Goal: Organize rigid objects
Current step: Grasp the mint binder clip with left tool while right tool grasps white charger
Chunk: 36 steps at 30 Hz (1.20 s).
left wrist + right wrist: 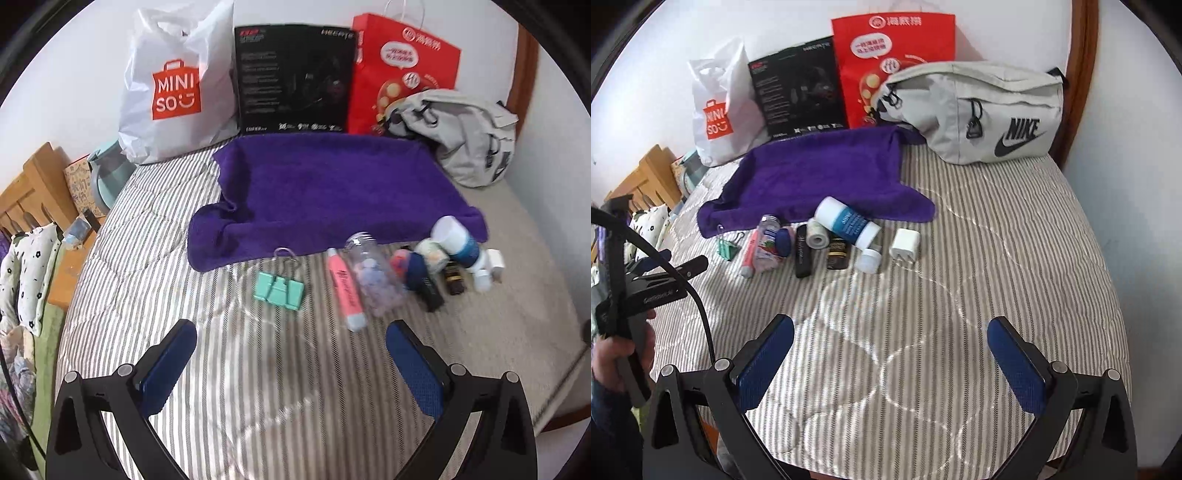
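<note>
Both my tongs hang released over the striped quilted bedspread (960,229): left gripper (291,343) facing the mint-green metal binder clip (279,290), right gripper (891,338) well short of the white plastic charger plug (904,243). The small items lie crowded just before the purple terry towel (325,192). I judge that grabbing into that cluster may knock the round white-and-blue bottle (847,221) rolling.

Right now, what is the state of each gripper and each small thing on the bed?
Left gripper: open, empty.
Right gripper: open, empty.
Binder clip: lying flat, handles toward the towel.
Highlighter: lying down, capped.
Clear bottle: on its side.
White tube: lying down, propped on other items.
Charger: apart from the pile.
Towel: spread flat, nothing on it.
</note>
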Motion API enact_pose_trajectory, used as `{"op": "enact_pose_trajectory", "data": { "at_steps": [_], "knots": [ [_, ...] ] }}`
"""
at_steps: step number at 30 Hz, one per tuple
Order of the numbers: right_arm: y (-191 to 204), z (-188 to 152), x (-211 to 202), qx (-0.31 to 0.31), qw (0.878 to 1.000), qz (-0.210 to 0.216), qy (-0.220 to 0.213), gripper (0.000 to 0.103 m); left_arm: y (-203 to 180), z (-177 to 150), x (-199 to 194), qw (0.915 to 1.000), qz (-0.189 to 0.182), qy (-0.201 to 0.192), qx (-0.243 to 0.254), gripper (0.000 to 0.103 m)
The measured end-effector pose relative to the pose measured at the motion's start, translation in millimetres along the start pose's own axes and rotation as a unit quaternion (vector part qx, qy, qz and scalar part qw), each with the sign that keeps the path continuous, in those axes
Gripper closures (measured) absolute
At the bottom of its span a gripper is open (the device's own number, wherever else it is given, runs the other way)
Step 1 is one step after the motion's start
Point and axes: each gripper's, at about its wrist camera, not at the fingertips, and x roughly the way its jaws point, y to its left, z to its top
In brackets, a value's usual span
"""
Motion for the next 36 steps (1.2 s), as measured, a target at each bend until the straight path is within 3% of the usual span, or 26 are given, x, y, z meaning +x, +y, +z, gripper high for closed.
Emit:
{"op": "enact_pose_trajectory", "data": {
  "at_steps": [6,15,24,27,32,36],
  "knots": [
    [-16.9,0.3,13.5,0.009,1.0,-0.017,0.02,0.0,13.8,3.3,42.4,0.9996,0.015,0.012,0.02,0.001],
    [-23.7,2.9,36.9,0.009,0.998,-0.034,0.048,0.0,23.1,11.2,83.6,0.9978,-0.024,0.022,0.058,0.014],
    [-27.9,11.3,71.1,0.014,0.997,-0.04,0.072,0.0,23.7,13.1,90.9,0.9954,-0.061,0.011,0.074,0.041],
    [-34.7,18.3,81.2,0.035,0.997,-0.024,0.069,0.0,20.2,14.3,88.8,0.9947,-0.069,0.009,0.077,0.064],
    [-42.9,34.1,99.6,0.06,0.997,-0.015,0.054,0.001,16.4,15.7,88.1,0.9951,-0.062,0.014,0.075,0.064],
    [-46.4,45.3,123.2,0.084,0.995,0.002,0.055,0.009,17.2,14.9,87.9,0.996,-0.06,0.012,0.065,0.064]
  ]
}}
